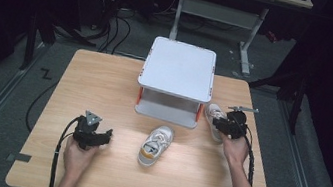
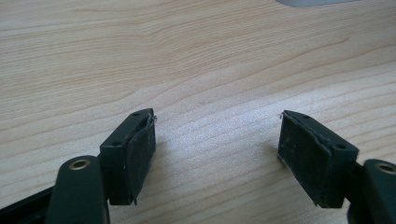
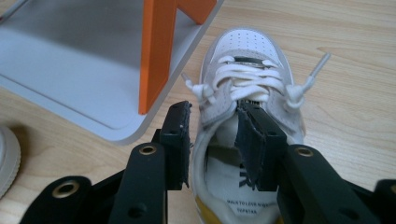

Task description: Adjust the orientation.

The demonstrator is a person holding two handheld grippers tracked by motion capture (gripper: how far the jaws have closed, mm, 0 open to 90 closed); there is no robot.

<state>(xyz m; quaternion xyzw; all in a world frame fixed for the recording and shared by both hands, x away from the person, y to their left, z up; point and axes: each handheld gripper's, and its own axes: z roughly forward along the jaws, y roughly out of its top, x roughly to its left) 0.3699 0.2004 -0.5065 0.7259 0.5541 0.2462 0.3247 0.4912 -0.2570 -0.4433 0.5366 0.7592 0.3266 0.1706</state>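
Dark room, cables on floor; wooden tabletop (image 1: 105, 84) carries a white two-tier shelf stand (image 1: 178, 67) with orange posts. Right tool (image 3: 212, 135) straddles the side wall of a white sneaker (image 3: 252, 70) just beside the stand's right corner: one jaw outside, one inside the opening, narrowed, apparently pinching the collar. Second sneaker (image 1: 155, 145) lies mid-table, apart. Left tool (image 2: 215, 140) hovers low over bare wood, jaws wide, empty. Likely a lift: grip firmly below the laces, raise straight, clear the orange post.
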